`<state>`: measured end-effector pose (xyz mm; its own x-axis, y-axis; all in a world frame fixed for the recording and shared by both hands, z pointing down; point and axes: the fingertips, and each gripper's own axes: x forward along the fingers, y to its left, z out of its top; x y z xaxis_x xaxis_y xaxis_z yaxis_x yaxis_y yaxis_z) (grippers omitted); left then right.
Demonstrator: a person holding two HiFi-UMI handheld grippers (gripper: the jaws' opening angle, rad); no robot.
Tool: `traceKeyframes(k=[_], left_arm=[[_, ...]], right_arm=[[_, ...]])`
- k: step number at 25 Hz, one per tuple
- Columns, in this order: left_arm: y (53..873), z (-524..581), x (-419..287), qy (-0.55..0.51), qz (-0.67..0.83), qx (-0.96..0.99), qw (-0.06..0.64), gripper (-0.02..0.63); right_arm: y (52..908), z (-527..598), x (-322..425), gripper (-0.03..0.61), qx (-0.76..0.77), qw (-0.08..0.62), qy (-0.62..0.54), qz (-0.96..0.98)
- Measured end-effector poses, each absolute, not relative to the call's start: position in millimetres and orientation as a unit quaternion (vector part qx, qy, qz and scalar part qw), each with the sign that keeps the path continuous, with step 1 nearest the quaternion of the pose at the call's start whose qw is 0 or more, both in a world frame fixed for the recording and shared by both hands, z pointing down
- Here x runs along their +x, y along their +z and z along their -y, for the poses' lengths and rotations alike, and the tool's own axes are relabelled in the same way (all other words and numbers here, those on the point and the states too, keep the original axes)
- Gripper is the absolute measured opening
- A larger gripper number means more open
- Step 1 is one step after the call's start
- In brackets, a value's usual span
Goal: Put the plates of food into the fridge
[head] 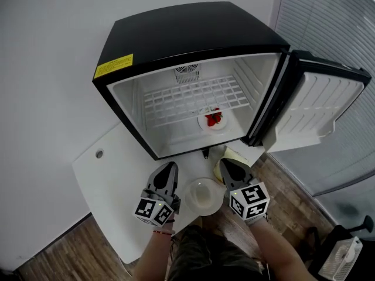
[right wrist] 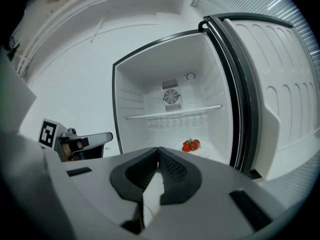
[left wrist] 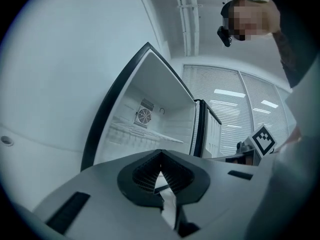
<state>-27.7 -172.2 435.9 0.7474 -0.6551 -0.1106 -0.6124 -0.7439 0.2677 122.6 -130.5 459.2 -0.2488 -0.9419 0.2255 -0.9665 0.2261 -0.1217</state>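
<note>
Yellowish plate (head: 230, 154) partly behind right gripper (head: 226, 163)

Black fridge (head: 176, 34), door (head: 319, 107) open, plate of strawberries (head: 212, 120) on its floor, second white plate (head: 203, 195) outside in front

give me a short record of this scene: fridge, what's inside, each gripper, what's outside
fridge: black mini fridge, door swung open to the right
inside: plate of strawberries on the fridge floor, under the wire shelf
left gripper: jaws together, nothing seen held
right gripper: jaws together, nothing seen held
outside: white plate between the grippers, contents unclear; pale yellow item under the right gripper's tip
</note>
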Motion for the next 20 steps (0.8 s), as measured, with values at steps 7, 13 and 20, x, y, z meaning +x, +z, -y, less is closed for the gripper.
traceKeyframes(k=[7, 13, 20], left_arm=[[434, 131, -45, -0.098, 0.358, 0.924, 0.097, 0.008], [433, 94, -54, -0.094, 0.366, 0.921, 0.092, 0.008], [449, 62, -72, -0.099, 0.401, 0.904, 0.113, 0.008]], right_arm=[[463, 80, 108, 0.008, 0.590, 0.068, 0.104, 0.798], [478, 43, 102, 0.008, 0.584, 0.086, 0.108, 0.800], [520, 4, 100, 0.008, 0.595, 0.125, 0.154, 0.779]])
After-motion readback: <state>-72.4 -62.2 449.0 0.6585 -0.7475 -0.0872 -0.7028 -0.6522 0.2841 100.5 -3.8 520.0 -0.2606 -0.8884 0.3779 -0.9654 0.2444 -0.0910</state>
